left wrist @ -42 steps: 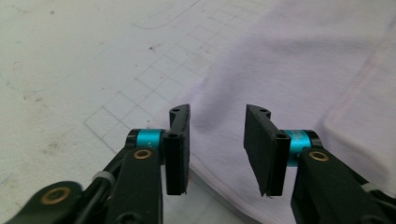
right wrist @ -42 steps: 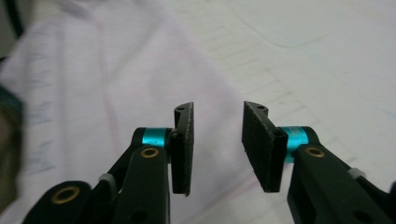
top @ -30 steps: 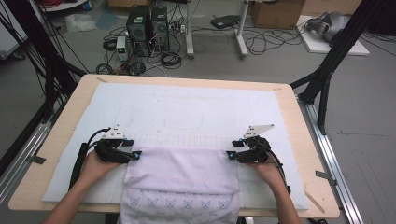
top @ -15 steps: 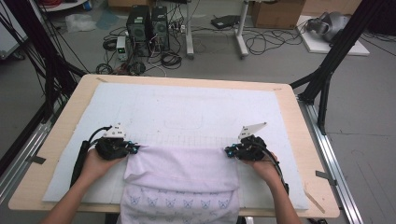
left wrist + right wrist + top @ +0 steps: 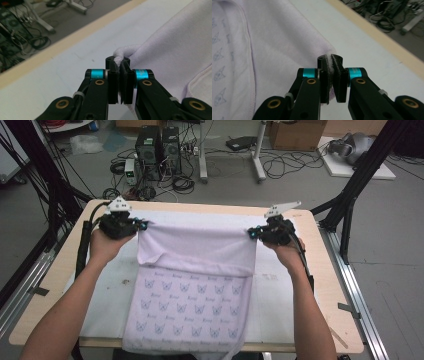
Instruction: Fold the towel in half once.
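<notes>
Towel (image 5: 192, 285), lilac with butterfly print, hangs mid-frame over the table (image 5: 330, 285), corners clamped by left gripper (image 5: 142, 225) and right gripper (image 5: 251, 233); advise keeping both level and the span taut.

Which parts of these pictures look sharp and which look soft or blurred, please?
Left gripper view: the left tool and its pinch of the lilac cloth are crisp, the cables behind soft. Right gripper view: the right tool is sharp, the far floor blurred. High view: even light, faint shadows on the white mat.

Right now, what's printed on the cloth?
Rows of small blue butterflies on pale lilac cloth, clearest in high view.
</notes>
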